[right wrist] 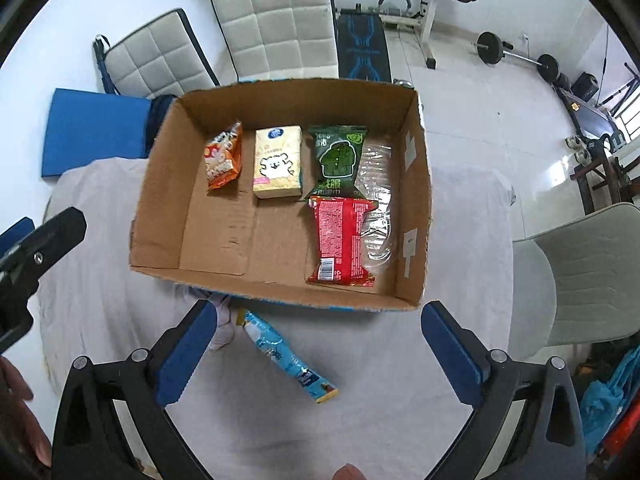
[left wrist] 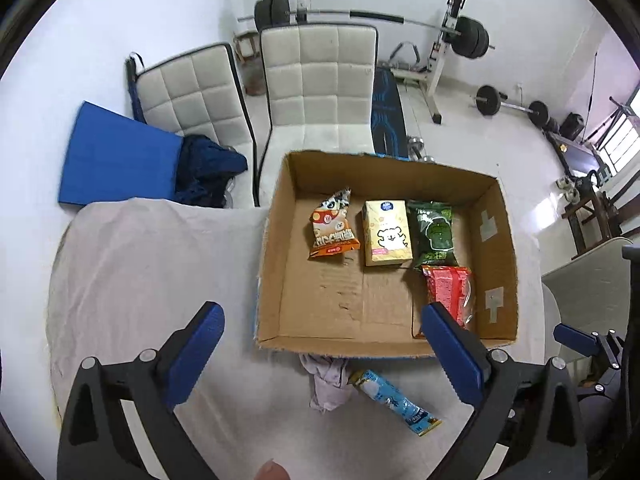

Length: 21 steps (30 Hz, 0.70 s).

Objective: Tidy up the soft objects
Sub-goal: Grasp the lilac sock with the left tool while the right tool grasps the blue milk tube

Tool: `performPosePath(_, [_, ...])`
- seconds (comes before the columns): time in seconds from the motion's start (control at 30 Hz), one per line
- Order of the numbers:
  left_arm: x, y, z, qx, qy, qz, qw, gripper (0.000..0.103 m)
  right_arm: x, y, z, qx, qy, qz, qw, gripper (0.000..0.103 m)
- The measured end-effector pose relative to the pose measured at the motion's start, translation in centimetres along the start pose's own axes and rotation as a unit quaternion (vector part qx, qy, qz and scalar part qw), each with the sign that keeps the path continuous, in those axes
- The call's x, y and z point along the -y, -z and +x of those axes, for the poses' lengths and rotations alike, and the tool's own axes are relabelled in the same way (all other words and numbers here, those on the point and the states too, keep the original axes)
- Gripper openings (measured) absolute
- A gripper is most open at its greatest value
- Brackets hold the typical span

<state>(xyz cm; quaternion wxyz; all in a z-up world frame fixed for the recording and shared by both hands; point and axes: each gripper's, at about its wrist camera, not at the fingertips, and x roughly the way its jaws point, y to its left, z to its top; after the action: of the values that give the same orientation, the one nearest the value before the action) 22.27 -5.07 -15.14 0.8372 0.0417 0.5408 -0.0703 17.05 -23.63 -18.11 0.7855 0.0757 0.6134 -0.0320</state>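
An open cardboard box [left wrist: 494,248] [right wrist: 414,208] stands on a table with a pale cloth. In it lie an orange snack bag [left wrist: 332,228] [right wrist: 223,156], a yellow tissue pack [left wrist: 386,234] [right wrist: 277,162], a green packet [left wrist: 435,232] [right wrist: 338,158] and a red packet [left wrist: 450,292] [right wrist: 340,238]. A light blue packet [left wrist: 394,400] [right wrist: 286,354] and a crumpled pale cloth [left wrist: 328,380] [right wrist: 220,326] lie on the table in front of the box. My left gripper [left wrist: 320,344] is open and empty above them. My right gripper [right wrist: 316,344] is open and empty over the blue packet.
Two white padded chairs [left wrist: 316,84] [right wrist: 276,20] stand behind the table, with a blue mat [left wrist: 116,156] and dark blue cloth [left wrist: 208,168]. A grey chair [right wrist: 580,272] stands at the right. Weights and a bench [left wrist: 440,40] fill the back of the room.
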Motion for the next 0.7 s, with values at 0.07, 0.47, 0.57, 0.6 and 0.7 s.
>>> performPosePath(0.07, [0.2,0.7,-1.3,0.016,-0.009,0.003,0.9998,0.102,0.0,0.6,-0.9,0.013,0.004,0.0,1.0,0.103])
performPosePath(0.47, [-1.1,3.8,-3.9,0.049,-0.043,-0.018,0.9977,0.102,1.0,3.1,-3.8,0.06,-0.01,0.029,0.998,0.103])
performPosePath(0.57, [-1.9,4.8,-2.3,0.026,-0.041,-0.03,0.9984,0.102,0.8,3.9,-1.2,0.03,-0.011,0.021,0.999,0.103])
performPosePath(0.6, [-2.2,5.2,-1.6,0.016,-0.042,-0.033,0.9984,0.102,0.5,4.4,0.5,0.011,-0.02,0.013,1.0,0.103])
performPosePath(0.7, [-2.9,7.2,1.2,-0.018,-0.057,-0.037,0.9975,0.102,-0.9,6.1,5.3,-0.041,-0.015,-0.021,0.999,0.103])
